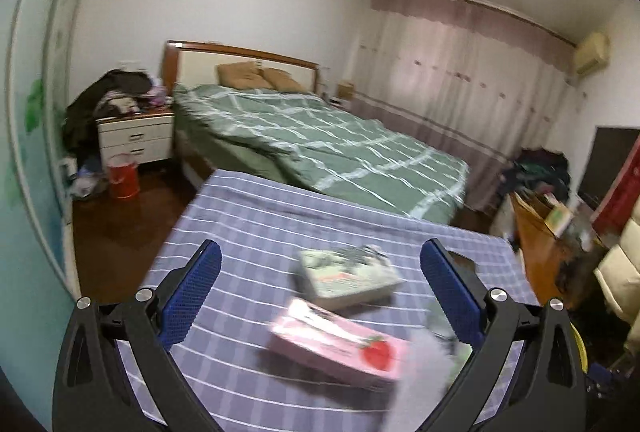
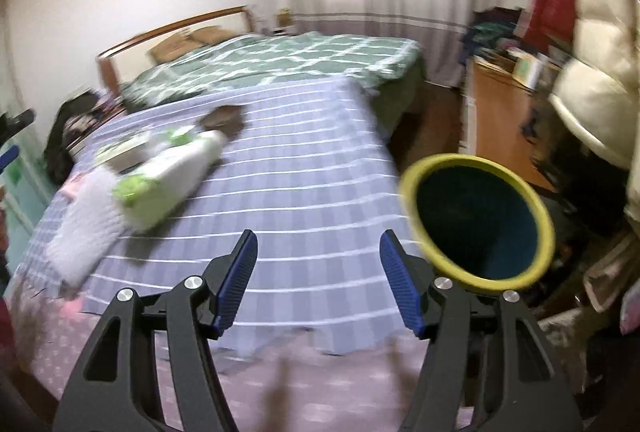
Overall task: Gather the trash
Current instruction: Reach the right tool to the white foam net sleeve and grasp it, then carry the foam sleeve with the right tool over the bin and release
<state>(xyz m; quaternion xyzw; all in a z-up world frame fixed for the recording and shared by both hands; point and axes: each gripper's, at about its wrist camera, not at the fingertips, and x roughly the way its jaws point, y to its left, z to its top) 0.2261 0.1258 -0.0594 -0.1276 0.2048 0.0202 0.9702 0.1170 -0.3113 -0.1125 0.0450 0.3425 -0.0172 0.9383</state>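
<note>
Between the blue pads of the left hand-held gripper (image 1: 320, 280) nothing is gripped; its jaws are spread wide over a table (image 1: 248, 224) draped in a blue-and-white striped cloth. Below and between the fingers, two pieces of trash are seen lying on the cloth: a pale green and white carton (image 1: 348, 278) and, nearer the camera, a pink carton (image 1: 340, 344) printed with a strawberry. The two cartons lie just beside each other; whether they touch cannot be told through the motion blur. A white blurred item (image 1: 420, 364) is noted at the pink carton's right end.

The right hand-held gripper (image 2: 318, 260) is likewise seen with jaws parted and nothing between its pads, held above the striped cloth near the table's front edge. To its left on the cloth, a white and green bottle (image 2: 172, 176) lies on its side, with a white blurred sheet-like object (image 2: 84, 232) just beside it and a dark brown item (image 2: 226, 118) at the bottle's far end. To the right of the table's edge, a bin (image 2: 476, 220) with a yellow rim and dark interior is recorded, its opening facing the camera.

Beyond the table, a bed (image 1: 320, 140) with a green checked quilt is observed, and a white nightstand (image 1: 136, 136) is seen at its side.
</note>
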